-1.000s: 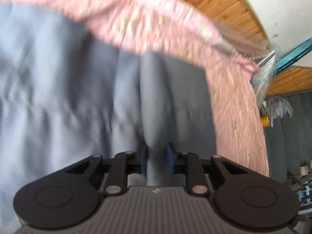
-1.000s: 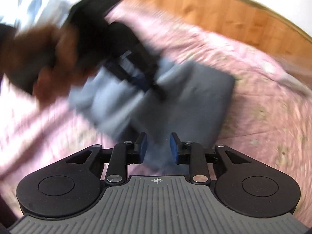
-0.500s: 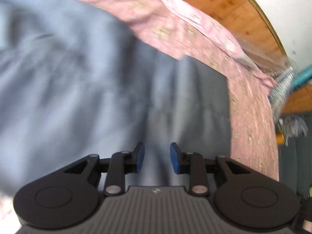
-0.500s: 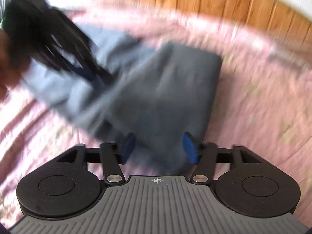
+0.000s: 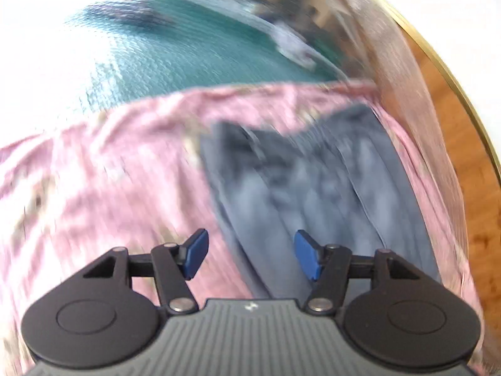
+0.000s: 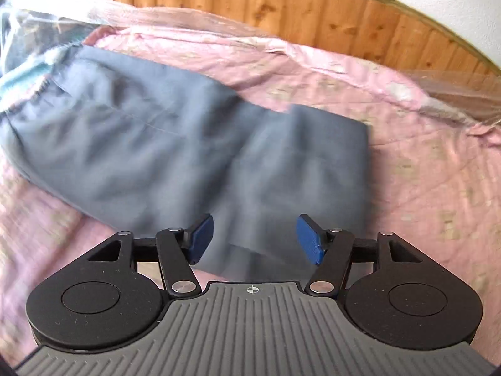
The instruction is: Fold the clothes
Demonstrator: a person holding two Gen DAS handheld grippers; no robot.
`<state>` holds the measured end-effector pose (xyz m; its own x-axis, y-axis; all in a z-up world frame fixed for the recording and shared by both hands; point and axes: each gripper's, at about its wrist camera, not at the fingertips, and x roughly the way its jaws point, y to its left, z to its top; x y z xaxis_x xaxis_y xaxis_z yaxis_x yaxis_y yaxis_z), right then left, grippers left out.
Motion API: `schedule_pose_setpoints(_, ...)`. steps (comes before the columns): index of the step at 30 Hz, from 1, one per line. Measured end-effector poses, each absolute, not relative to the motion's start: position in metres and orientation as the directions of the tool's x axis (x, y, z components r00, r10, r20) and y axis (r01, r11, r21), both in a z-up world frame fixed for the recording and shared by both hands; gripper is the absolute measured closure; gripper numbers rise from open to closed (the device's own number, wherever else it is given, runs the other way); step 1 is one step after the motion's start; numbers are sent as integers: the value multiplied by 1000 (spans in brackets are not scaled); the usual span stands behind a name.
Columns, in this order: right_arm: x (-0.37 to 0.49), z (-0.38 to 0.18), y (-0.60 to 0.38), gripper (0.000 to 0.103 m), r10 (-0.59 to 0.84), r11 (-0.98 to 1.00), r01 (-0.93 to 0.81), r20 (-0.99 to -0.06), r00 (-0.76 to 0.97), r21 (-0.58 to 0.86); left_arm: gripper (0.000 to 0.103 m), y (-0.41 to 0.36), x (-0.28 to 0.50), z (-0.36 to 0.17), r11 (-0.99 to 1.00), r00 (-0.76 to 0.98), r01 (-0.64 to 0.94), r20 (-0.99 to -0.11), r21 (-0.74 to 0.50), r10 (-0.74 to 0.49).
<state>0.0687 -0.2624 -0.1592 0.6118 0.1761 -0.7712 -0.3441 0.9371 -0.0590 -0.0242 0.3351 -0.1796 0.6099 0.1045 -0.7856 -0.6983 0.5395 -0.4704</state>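
Observation:
Grey trousers [image 6: 175, 150] lie folded over on the pink bed sheet [image 6: 422, 172], waistband at the far left, fold end toward me. My right gripper [image 6: 255, 238] is open and empty just above the near edge of the trousers. In the blurred left wrist view the trousers [image 5: 313, 194] lie ahead and to the right. My left gripper [image 5: 250, 253] is open and empty, above the trousers' left edge and the sheet [image 5: 109, 181].
A wooden headboard [image 6: 313, 9] runs along the far side of the bed. Clear plastic wrap [image 6: 438, 94] lies along the mattress edge. A teal floor mat [image 5: 188, 40] lies beyond the bed edge in the left wrist view.
Both grippers opened and let go of the trousers, which now lie folded on the sheet. My left gripper swung away sharply and now faces the bed's edge.

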Motion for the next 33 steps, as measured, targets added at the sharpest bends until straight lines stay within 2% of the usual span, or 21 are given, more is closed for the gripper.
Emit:
schedule_pose_setpoints(1, 69, -157, -242, 29, 194, 933, -357, -772, 605, -46, 38, 350, -20, -189, 541, 622, -682, -780, -492, 74)
schedule_pose_setpoints(3, 66, -152, -197, 28, 228, 914, -404, -774, 591, -40, 38, 367, -10, -203, 547, 656, -641, -754, -538, 27)
schedule_pose_setpoints(7, 64, -138, -110, 28, 271, 865, -497, -767, 582, -71, 21, 385, 1, -218, 522, 731, -564, -681, -640, -45)
schedule_pose_setpoints(9, 64, -130, -74, 26, 305, 842, -536, -760, 575, -68, 21, 392, 3, -224, 488, 757, -545, -650, -682, -64)
schedule_pose_setpoints(10, 66, -126, -58, 25, 323, 830, -554, -758, 567, -62, 26, 395, 4, -226, 473, 769, -537, -636, -698, -66)
schedule_pose_setpoints(11, 69, -124, -43, 25, 338, 819, -571, -757, 559, -56, 38, 397, 4, -228, 465, 779, -525, -622, -713, -75)
schedule_pose_setpoints(12, 73, -122, -28, 25, 353, 808, -588, -758, 549, -49, 77, 400, 6, -230, 463, 780, -517, -619, -721, -93)
schedule_pose_setpoints(13, 79, -120, -15, 25, 369, 797, -602, -759, 537, -39, 86, 401, 8, -231, 464, 773, -521, -627, -717, -101)
schedule_pose_setpoints(14, 85, -118, -2, 25, 384, 788, -615, -759, 526, -28, 87, 400, 8, -228, 476, 770, -522, -631, -708, -94)
schedule_pose_setpoints(17, 108, -106, 32, 25, 428, 773, -634, -752, 502, 16, 88, 389, 8, -207, 562, 775, -494, -629, -663, -61)
schedule_pose_setpoints(21, 142, -85, 82, 22, 476, 755, -653, -741, 474, 68, 88, 356, 24, -172, 763, 780, -392, -625, -514, -20)
schedule_pose_setpoints(25, 172, -68, 146, 18, 502, 704, -707, -754, 424, 71, 89, 318, 30, -164, 875, 787, -286, -616, -390, -18)
schedule_pose_setpoints(28, 193, -71, 202, 17, 471, 661, -750, -797, 378, 35, 89, 289, 33, -160, 935, 793, -201, -609, -294, -21)
schedule_pose_setpoints(33, 229, -116, 273, 17, 315, 612, -789, -895, 316, -64, 89, 241, 38, -152, 991, 801, -54, -597, -119, -28)
